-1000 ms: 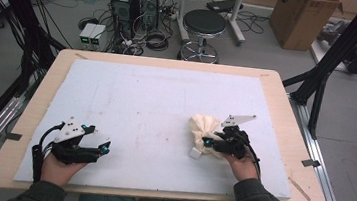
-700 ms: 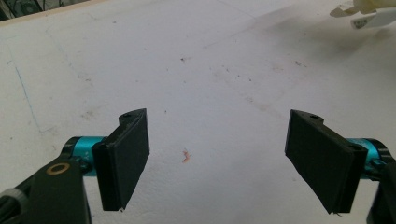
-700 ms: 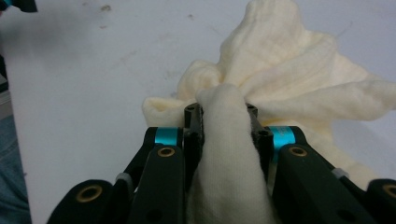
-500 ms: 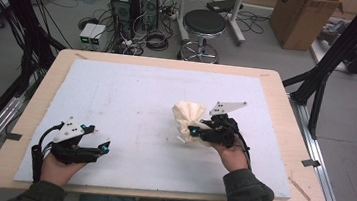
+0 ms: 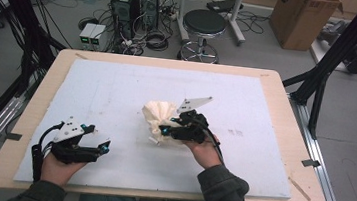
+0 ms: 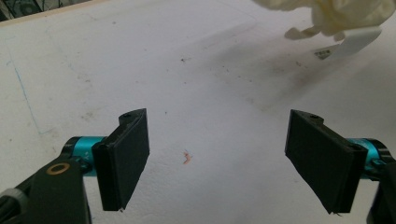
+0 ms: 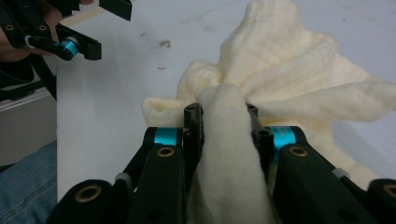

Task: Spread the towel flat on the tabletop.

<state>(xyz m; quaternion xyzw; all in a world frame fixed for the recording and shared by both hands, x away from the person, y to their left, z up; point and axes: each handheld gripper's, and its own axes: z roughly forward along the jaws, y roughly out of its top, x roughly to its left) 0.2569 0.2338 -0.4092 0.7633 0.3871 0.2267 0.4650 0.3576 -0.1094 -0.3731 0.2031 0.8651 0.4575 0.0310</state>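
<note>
Cloth [image 5: 157,114] now lies nearer the table [image 5: 269,80] centre, carried toward 9 o'clock by your right gripper [image 5: 165,129], jaws clamped on a fold. Your left gripper [image 5: 105,146] rests at 7 o'clock, jaws wide and empty, so the handover is not yet done.

No legible text, label, brand, number or sign on anything in view.
</note>
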